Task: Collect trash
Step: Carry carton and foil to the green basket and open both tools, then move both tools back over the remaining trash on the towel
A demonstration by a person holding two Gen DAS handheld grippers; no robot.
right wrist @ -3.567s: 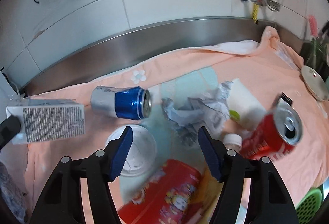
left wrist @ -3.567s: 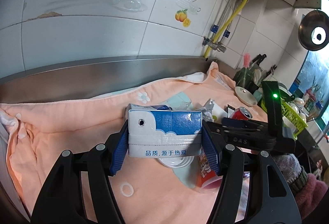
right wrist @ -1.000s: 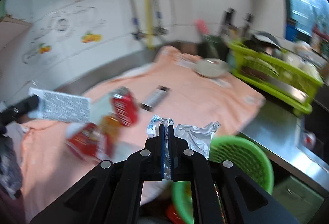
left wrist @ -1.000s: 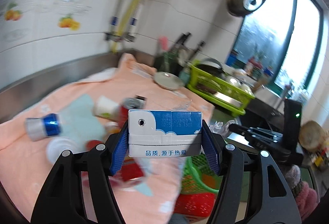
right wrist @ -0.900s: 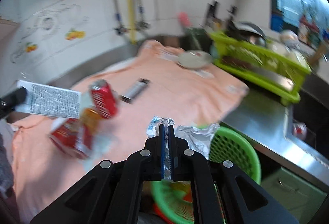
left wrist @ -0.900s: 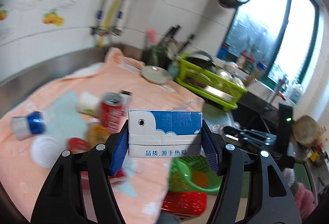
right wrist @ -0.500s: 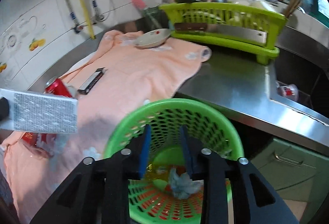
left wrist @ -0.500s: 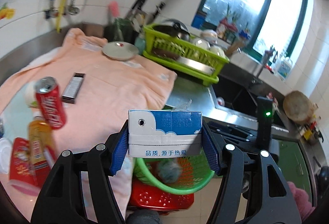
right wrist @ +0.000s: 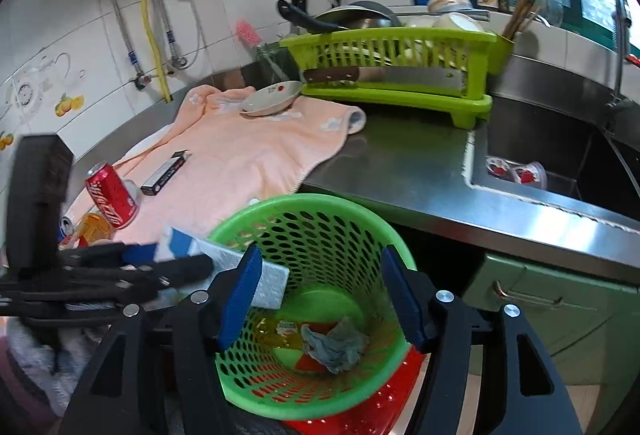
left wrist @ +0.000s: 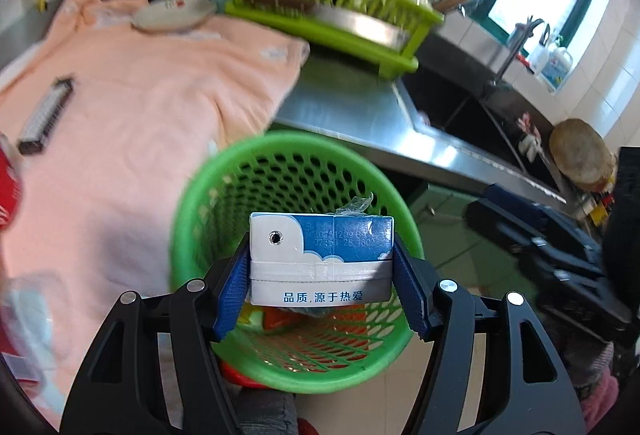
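Left gripper (left wrist: 322, 275) clamped on a blue-and-white carton (left wrist: 320, 259), blue pads (left wrist: 230, 293) pressing both ends, held above the green basket (left wrist: 192, 203) mouth. Right gripper (right wrist: 320, 295) over the same basket, jaws opening, nothing between them. Crumpled wrapper (right wrist: 334, 343) lying on the basket floor, toward 6 o'clock of the right view. Red can (right wrist: 112, 195) on the peach towel (right wrist: 248, 155) at 9 o'clock, a dark flat pack (right wrist: 164, 173) just beside it. Dish rack (right wrist: 392, 75) at 12 o'clock, sink (right wrist: 540, 139) at 3 o'clock.
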